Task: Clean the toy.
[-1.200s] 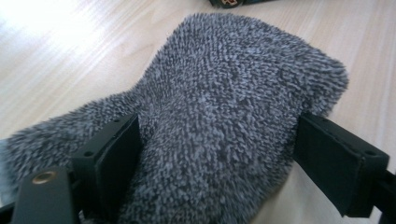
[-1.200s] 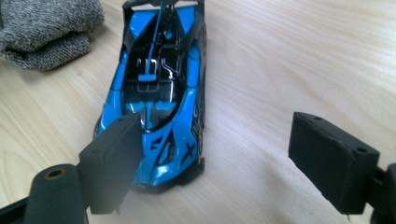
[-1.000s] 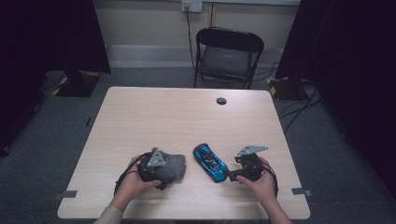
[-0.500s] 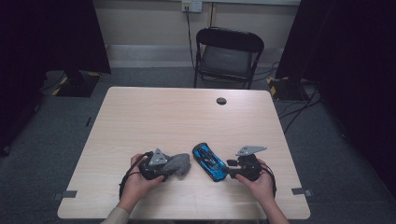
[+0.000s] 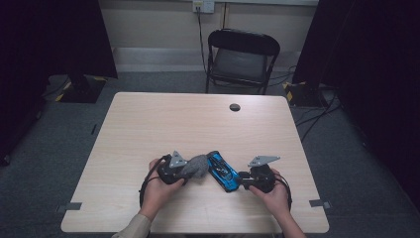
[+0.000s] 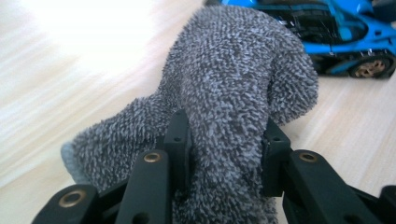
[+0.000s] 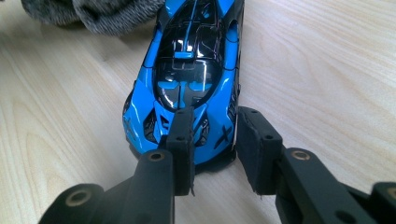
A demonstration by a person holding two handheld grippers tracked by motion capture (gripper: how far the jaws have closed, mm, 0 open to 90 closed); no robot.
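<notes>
Both sets of jaws just closed. Left gripper [image 6: 224, 140] now clamped on the grey cloth [image 6: 233, 79], bunched and brought up against the blue toy car [image 5: 224, 171] from its 9 o'clock. Right gripper [image 7: 212, 140] pinching the car's near end, probably the nose; grip depth hard to judge. Car unmoved on the table [image 5: 148, 124], toward the near edge. Looks set up for wiping: car braced, cloth ready.
</notes>
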